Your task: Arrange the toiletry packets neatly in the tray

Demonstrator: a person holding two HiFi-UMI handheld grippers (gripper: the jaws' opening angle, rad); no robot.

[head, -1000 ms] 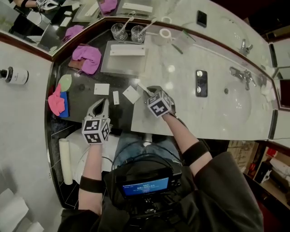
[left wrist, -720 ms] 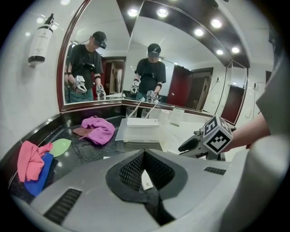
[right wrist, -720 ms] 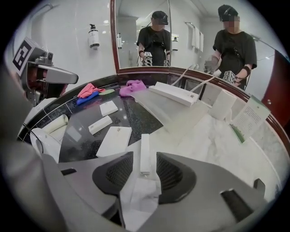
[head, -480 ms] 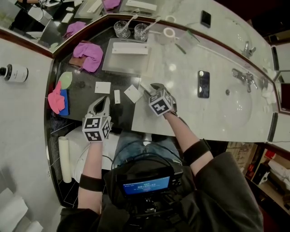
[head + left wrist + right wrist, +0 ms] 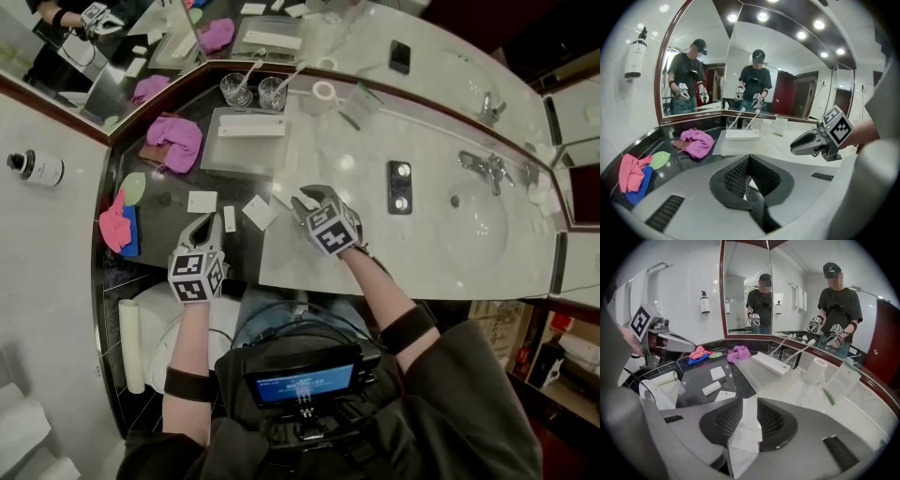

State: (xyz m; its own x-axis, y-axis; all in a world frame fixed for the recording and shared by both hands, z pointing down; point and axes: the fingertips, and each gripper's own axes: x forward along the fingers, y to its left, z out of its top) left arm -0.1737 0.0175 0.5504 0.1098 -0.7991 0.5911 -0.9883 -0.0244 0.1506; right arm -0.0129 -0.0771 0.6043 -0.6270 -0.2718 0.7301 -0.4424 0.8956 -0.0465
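We are pinching a thin packet (image 5: 740, 441), right gripper (image 5: 312, 195) jaws just closing; it may slip out. Left gripper (image 5: 202, 225) pressed together.

Counter (image 5: 375, 246): dark stone at left, pale marble at right.
On the dark part: square white packet (image 5: 202, 201), narrow packet (image 5: 230, 218) and tilted packet (image 5: 260, 212), lying apart; magenta cloth (image 5: 173, 141); pink and blue cloths (image 5: 117, 217) at the left edge.
Frosted tray (image 5: 239, 157) straddles both parts, with a glass (image 5: 234, 89) and a second glass (image 5: 272, 92) behind it.
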